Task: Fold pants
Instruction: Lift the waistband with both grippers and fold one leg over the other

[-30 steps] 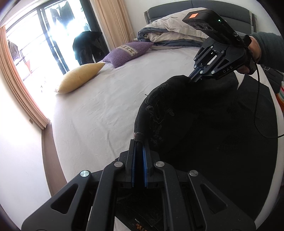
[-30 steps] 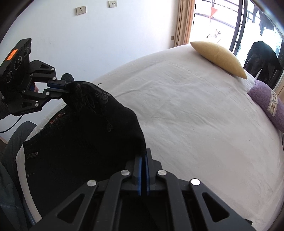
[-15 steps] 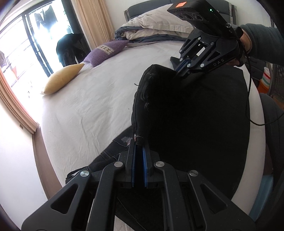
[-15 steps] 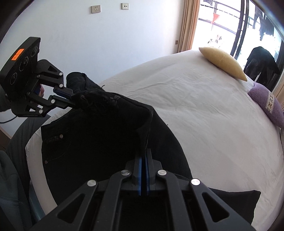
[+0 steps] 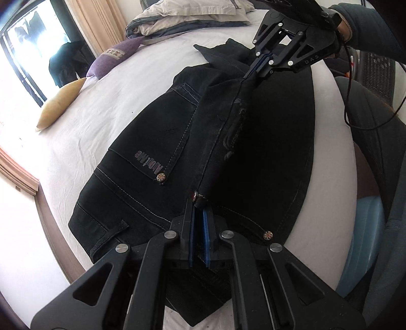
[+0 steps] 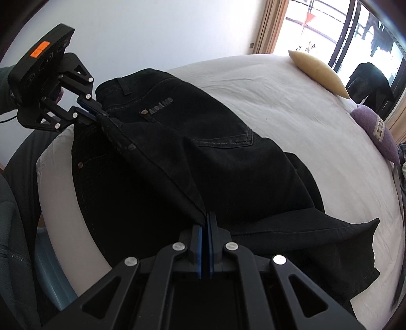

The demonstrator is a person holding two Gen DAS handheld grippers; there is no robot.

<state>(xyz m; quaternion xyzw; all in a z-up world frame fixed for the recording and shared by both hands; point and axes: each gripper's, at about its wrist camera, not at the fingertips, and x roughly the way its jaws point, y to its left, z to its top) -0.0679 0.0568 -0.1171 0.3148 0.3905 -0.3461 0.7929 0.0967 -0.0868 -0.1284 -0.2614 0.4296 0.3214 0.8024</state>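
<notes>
L hand-held gripper (image 5: 199,203): jaws clamped on a hem corner of the pants (image 5: 142,162), fabric pinched between the blue pads, a metal stud just beside the tips. R hand-held gripper (image 6: 205,215): jaws likewise closed on the other end of the same edge. That edge runs taut between the two as a raised ridge, above the rest of the pants. In the L view the R hand-held gripper shows far right, held by a hand in a dark sleeve (image 5: 368,33), cable hanging off it; in the R view the L hand-held gripper shows far left w/ an orange tag on top.

Pants: black denim, lying on the bed (image 6: 291,106) near its near edge, waistband & back pocket w/ printed logo flat on the white sheet, one leg end spread to the right in the R view.

Further out: yellow pillow (image 6: 319,71) & purple pillow (image 5: 111,58) on the far side, folded bedding (image 5: 182,17) at the headboard, curtain (image 5: 99,25) by the bright window.
</notes>
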